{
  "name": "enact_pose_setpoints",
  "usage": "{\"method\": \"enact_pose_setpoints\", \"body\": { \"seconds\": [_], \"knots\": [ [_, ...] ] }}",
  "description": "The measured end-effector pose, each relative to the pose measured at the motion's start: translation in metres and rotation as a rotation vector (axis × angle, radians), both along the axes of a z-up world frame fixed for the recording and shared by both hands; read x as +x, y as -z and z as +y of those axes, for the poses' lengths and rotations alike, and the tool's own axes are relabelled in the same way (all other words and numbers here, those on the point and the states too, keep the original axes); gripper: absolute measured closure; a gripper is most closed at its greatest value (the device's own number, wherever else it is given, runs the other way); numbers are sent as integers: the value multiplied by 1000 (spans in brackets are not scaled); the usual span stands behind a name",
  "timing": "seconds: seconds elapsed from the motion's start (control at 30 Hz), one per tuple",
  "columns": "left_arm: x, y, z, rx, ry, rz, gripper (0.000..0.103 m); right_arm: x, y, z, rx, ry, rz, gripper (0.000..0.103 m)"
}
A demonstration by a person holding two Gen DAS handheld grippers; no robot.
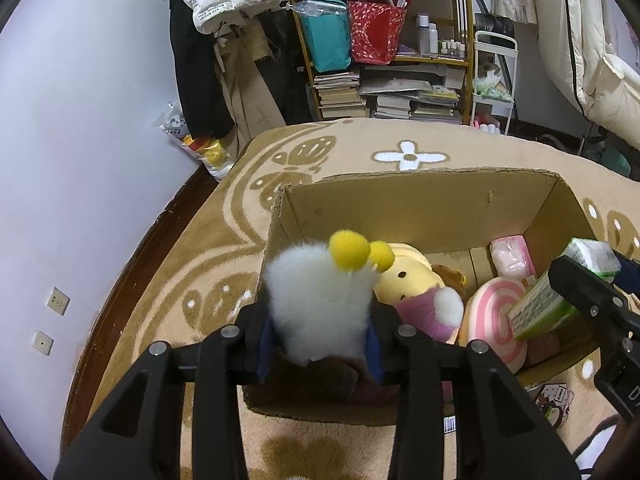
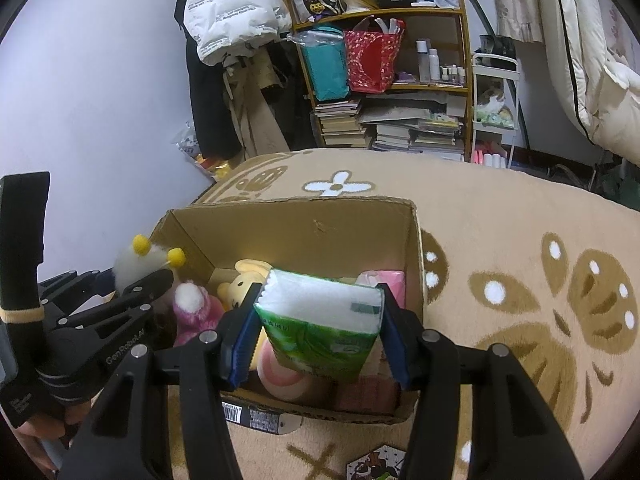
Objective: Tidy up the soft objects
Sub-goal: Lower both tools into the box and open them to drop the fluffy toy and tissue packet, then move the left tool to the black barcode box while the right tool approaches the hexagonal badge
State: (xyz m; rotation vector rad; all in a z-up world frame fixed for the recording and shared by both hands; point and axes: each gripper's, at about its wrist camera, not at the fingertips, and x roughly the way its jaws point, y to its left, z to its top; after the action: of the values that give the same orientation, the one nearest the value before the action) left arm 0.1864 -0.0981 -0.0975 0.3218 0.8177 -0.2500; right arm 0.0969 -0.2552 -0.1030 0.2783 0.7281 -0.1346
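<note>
The left gripper [image 1: 320, 332] has its blue-padded jaws pressed against a fluffy white plush toy with two yellow pom-pom antennae [image 1: 320, 300], held above the near left corner of the open brown cardboard box [image 1: 420, 208]; the toy's underside is hidden behind the jaws. The right gripper [image 2: 318, 336] clamps a green plastic pack of white tissues [image 2: 320, 320] over the box's near edge. Inside the box lie a yellow plush animal [image 1: 404, 276], partly covered, a pink fuzzy toy with a white pom-pom [image 2: 194, 308], a pink-and-white swirl cushion [image 1: 496, 316] and a pale pink packet [image 1: 510, 256] at the far right. The tissue pack blocks much of the box floor from the right wrist. The box stands on a beige patterned rug [image 2: 520, 240].
</note>
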Motion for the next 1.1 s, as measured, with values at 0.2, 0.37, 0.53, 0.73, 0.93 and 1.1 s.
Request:
{"method": "enact_pose_setpoints", "body": {
  "seconds": [0.2, 0.37, 0.53, 0.73, 0.93, 1.1],
  "knots": [
    [-7, -10, 3, 9, -20, -52, 44, -5, -4, 0, 7, 8, -17, 33],
    [-10, -20, 11, -17, -46, -65, 28, -16, -16, 1, -22, 19, -61, 22],
    [-15, -33, 25, -86, -56, -67, 21, -30, -27, 0, -38, 44, -93, 10],
    [-24, -45, 39, -149, -60, -60, 6, -43, -33, -3, -17, 64, -107, 0],
    [-41, -54, 38, -132, -10, -56, 1, -57, -35, -4, -5, 72, -97, 0],
    [-53, -48, 29, -122, 8, -18, 0, -67, -36, -5, -2, 89, -85, 0]
  ]
}}
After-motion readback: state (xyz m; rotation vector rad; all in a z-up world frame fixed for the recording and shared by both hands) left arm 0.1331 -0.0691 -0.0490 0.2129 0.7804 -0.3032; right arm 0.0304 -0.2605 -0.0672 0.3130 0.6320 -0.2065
